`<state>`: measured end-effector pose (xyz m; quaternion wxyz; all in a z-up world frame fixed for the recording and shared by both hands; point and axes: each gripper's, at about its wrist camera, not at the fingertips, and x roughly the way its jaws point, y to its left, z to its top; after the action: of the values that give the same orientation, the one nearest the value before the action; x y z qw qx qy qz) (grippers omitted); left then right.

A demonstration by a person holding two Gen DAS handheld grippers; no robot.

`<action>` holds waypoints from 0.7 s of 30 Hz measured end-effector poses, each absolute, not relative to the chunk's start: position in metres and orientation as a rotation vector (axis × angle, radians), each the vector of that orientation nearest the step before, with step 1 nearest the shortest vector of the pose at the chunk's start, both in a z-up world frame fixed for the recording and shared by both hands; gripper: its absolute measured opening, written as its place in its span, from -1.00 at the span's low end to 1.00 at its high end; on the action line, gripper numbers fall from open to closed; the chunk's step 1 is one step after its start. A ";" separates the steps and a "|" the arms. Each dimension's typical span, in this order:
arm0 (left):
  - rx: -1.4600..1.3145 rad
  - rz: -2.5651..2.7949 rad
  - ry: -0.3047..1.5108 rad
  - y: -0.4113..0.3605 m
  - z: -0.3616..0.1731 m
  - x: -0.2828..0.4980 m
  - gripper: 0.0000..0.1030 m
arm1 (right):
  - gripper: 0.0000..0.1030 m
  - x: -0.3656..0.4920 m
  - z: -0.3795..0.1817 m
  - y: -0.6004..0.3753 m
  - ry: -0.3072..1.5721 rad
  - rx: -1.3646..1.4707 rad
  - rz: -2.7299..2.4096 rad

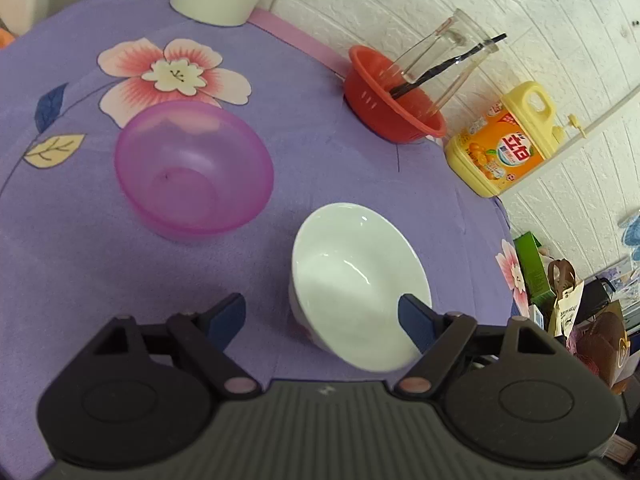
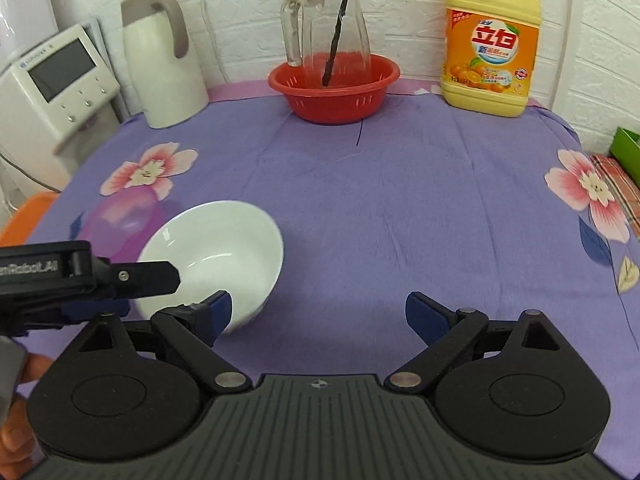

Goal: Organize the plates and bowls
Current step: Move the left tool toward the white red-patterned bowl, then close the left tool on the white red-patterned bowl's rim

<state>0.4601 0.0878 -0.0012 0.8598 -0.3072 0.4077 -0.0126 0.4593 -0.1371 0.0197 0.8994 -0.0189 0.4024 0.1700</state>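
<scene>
While both grippers stand wide apart, the left gripper (image 1: 322,316) straddles the white bowl (image 1: 356,276), which sits on the purple cloth (image 1: 320,168) just beside the pink bowl (image 1: 194,170); the right gripper (image 2: 319,312) holds nothing.

The worktop's cloth (image 2: 380,208) is lilac-purple, printed with pink-and-white flowers and blue and cream leaves. A translucent pink plastic bowl (image 1: 194,168) sits at 10 o'clock from the glossy plain white ceramic bowl (image 1: 356,280). The perforated plastic basket (image 2: 334,92) is red. The yellow detergent jug (image 2: 490,40) carries an orange label with red characters. Both grippers have black bodies and blue pads.
</scene>
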 end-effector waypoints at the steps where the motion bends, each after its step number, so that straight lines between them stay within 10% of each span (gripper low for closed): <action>1: -0.642 -0.016 0.860 0.087 -0.004 0.464 0.57 | 1.00 0.466 0.015 -0.132 0.840 -0.058 0.351; 21: -0.696 -0.011 0.842 0.097 -0.019 0.470 0.16 | 1.00 0.504 -0.021 -0.107 0.893 -0.109 0.399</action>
<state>0.4696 0.0970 -0.0186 0.8543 -0.3311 0.4006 -0.0054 0.5043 -0.1070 -0.0211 0.8814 -0.0522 0.4285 0.1918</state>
